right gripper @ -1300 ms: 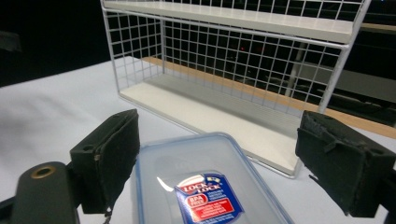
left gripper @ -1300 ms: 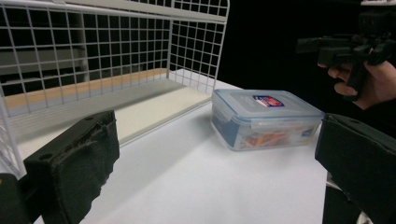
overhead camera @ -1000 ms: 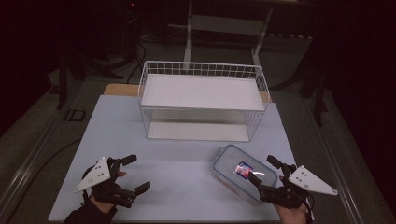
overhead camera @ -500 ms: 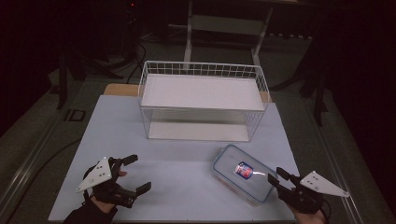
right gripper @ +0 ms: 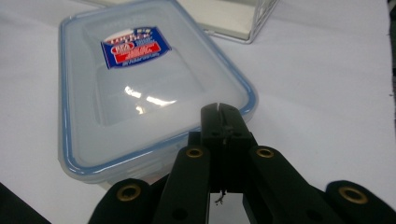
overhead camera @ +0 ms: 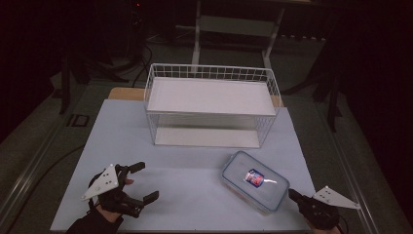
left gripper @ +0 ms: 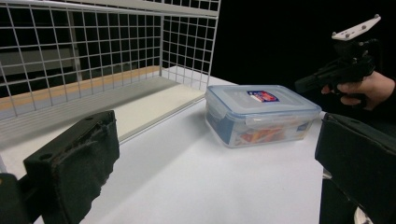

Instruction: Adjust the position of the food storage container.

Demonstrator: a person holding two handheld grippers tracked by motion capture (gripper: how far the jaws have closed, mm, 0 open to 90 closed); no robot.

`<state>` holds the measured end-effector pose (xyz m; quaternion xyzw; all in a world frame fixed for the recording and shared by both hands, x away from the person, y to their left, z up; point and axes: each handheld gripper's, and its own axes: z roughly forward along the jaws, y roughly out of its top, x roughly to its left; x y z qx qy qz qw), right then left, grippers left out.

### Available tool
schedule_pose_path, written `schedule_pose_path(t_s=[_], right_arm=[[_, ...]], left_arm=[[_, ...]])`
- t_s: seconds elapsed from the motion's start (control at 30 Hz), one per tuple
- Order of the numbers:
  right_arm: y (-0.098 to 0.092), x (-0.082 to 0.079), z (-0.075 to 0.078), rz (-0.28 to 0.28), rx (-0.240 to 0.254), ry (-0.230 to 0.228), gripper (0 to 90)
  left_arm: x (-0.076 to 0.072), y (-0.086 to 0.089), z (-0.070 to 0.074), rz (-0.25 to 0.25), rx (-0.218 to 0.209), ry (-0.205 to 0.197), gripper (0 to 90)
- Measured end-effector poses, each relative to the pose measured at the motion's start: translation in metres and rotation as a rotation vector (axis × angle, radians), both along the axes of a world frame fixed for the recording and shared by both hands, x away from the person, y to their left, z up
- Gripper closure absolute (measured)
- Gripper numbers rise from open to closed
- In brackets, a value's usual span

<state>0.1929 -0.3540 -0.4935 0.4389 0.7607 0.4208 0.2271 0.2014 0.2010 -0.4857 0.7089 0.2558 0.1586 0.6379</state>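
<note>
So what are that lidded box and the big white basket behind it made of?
The lidded box looks like clear, glossy plastic: you can see its contents through the wall, light glints off the lid, and a blue seal runs round the rim. The basket seems to be thin metal wire with a white coating, judging by its fine welded grid; its flat white floor panel could be painted board or plastic.

Item count, table as seen from the high view. Plastic food container (overhead camera: 254, 182) with clear lid and blue seal: one, lower right of the frame. Red-and-blue label (overhead camera: 254, 177) on that lid: one. White wire basket (overhead camera: 211, 106): one, upper centre of the frame. Flat white board (overhead camera: 209, 96) lying in the basket: one. Hand-held grippers: two, the left gripper (overhead camera: 139, 183) at lower left, the right gripper (overhead camera: 292, 194) at lower right. Grey three-cornered plates: two, one atop each gripper. White table (overhead camera: 122, 131): one.
</note>
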Motion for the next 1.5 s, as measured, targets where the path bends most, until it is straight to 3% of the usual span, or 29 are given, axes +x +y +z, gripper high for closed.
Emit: schedule_pose_path(t_s=[0.13, 0.37, 0.67, 0.83, 1.03, 1.2, 1.33, 1.5], right_arm=[[0.002, 0.002, -0.004, 0.009, -0.021, 0.016, 89.9], [0.003, 0.009, -0.005, 0.007, -0.011, 0.01, 90.0], [0.014, 0.031, -0.005, 0.053, -0.011, 0.011, 90.0], [0.019, 0.033, -0.001, 0.066, -0.006, 0.008, 90.0], [0.042, 0.015, 0.011, 0.165, 0.027, 0.012, 89.9], [0.066, 0.0, 0.008, 0.269, 0.051, 0.059, 90.0], [0.082, -0.001, -0.004, 0.349, -0.002, 0.112, 89.9], [0.082, 0.003, -0.009, 0.346, -0.032, 0.14, 90.0]], left_arm=[[0.0, 0.0, 0.0, -0.003, 0.006, -0.002, 0.0], [0.002, -0.002, -0.002, -0.008, 0.013, 0.008, 0.0], [0.002, -0.003, -0.002, -0.018, 0.015, 0.008, 0.0], [0.002, -0.004, -0.003, -0.023, 0.017, 0.01, 0.0], [0.002, -0.004, -0.002, -0.019, 0.017, 0.01, 0.0], [0.002, -0.004, -0.002, -0.022, 0.017, 0.008, 0.0], [0.003, -0.004, -0.003, -0.021, 0.016, 0.011, 0.0], [0.003, -0.004, -0.003, -0.022, 0.012, 0.013, 0.0]])
